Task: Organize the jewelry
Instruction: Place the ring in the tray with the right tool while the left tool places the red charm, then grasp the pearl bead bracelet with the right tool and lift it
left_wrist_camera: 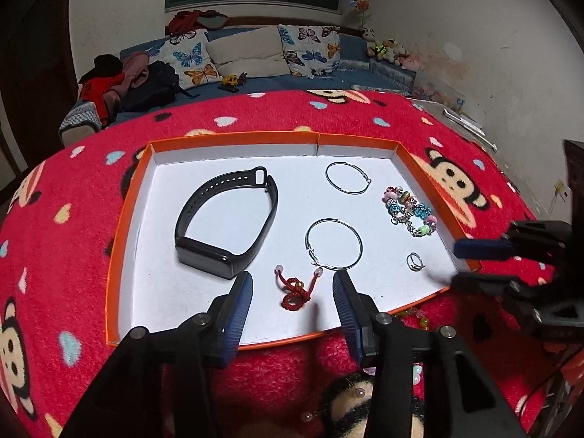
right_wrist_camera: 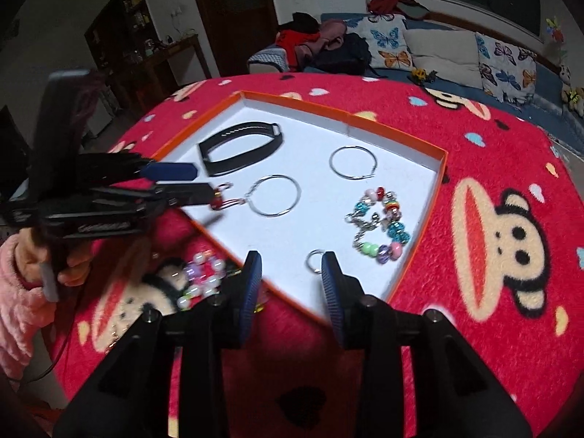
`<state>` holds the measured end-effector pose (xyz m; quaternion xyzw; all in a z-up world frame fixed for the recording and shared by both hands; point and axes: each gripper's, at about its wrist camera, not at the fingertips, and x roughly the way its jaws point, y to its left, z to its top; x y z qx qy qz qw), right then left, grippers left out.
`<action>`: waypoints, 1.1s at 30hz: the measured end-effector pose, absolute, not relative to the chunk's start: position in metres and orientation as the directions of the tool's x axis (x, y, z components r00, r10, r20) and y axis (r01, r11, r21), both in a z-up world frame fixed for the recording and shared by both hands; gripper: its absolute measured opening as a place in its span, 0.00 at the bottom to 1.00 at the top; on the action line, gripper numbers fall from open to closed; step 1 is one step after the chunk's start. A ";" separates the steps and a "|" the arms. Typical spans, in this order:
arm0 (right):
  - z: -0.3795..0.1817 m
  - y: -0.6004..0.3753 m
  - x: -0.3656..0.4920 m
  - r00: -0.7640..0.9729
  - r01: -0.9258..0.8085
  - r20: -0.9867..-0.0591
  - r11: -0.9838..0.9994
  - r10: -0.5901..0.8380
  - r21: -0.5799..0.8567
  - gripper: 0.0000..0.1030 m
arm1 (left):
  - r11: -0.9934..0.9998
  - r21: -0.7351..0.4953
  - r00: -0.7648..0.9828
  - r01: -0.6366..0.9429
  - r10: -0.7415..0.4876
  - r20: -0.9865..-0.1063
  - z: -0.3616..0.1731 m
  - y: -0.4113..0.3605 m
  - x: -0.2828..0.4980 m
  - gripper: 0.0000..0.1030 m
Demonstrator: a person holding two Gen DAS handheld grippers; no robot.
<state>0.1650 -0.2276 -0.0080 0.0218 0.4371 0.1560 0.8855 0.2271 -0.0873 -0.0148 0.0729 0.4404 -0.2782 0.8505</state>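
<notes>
An orange-rimmed white tray (left_wrist_camera: 127, 197) holds a black smart band (left_wrist_camera: 226, 219), two silver hoops (left_wrist_camera: 334, 244) (left_wrist_camera: 347, 177), a colourful bead bracelet (left_wrist_camera: 408, 210), a small silver ring (left_wrist_camera: 415, 261) and a red knotted cord (left_wrist_camera: 295, 290). My left gripper (left_wrist_camera: 292, 284) is open and empty, its fingers on either side of the red cord. My right gripper (right_wrist_camera: 291, 268) is open and empty, just short of the silver ring (right_wrist_camera: 314, 260). A pale bead bracelet (right_wrist_camera: 202, 277) lies on the blanket outside the tray.
The tray (right_wrist_camera: 436, 182) sits on a red monkey-print blanket (left_wrist_camera: 255, 113). More beads (left_wrist_camera: 419, 315) lie on the blanket by the tray's near edge. A sofa with butterfly cushions (left_wrist_camera: 255, 54) stands behind.
</notes>
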 end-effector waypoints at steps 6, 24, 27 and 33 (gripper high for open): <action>-0.016 -0.208 0.150 0.533 -0.315 -0.779 0.932 0.330 0.180 0.25 | 0.836 -0.122 0.464 0.535 -0.412 -0.784 -0.012 -0.081 0.216 0.48; -0.038 -0.192 0.156 0.504 -0.300 -0.781 0.923 0.368 0.241 0.10 | 0.807 -0.048 0.454 0.589 -0.379 -0.806 -0.018 -0.040 0.137 0.47; -0.029 -0.195 0.149 0.526 -0.301 -0.765 0.923 0.371 0.241 0.10 | 0.792 -0.013 0.463 0.610 -0.370 -0.805 -0.025 -0.046 0.130 0.44; 0.001 -0.203 0.130 0.575 -0.319 -0.728 0.922 0.373 0.219 0.10 | 0.760 0.008 0.458 0.650 -0.383 -0.802 -0.033 -0.057 0.131 0.24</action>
